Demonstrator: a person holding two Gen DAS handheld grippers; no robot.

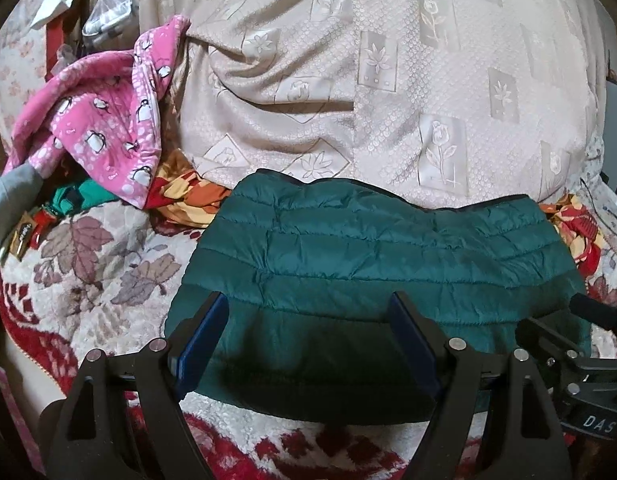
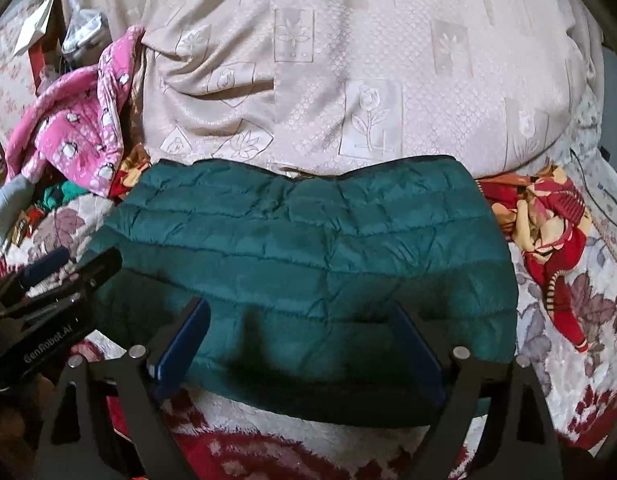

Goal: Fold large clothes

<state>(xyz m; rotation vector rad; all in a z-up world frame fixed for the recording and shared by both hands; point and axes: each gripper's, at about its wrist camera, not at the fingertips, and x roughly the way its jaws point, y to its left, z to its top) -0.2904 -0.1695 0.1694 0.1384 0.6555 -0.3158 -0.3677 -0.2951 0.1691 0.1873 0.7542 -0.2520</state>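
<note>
1. Teal quilted jacket [image 1: 372,264] lying folded flat on leaf-patterned blanket [image 1: 108,264], against beige bedding [image 1: 388,80]
2. Left gripper [image 1: 308,320] hovering above it, jaws spread, empty
3. Right gripper [image 2: 300,324] likewise released
4. Pink penguin garment [image 1: 104,128] sitting far left

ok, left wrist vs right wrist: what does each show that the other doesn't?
Left wrist only: the right gripper at the right edge, and the open left gripper's own fingers.

Right wrist only: the left gripper at the left edge, the open right gripper's own fingers, and more of the red and yellow patterned cloth.

Both: the folded teal quilted puffer jacket on the leaf-patterned blanket, the pink penguin-print garment, and the beige floral bedspread behind.
</note>
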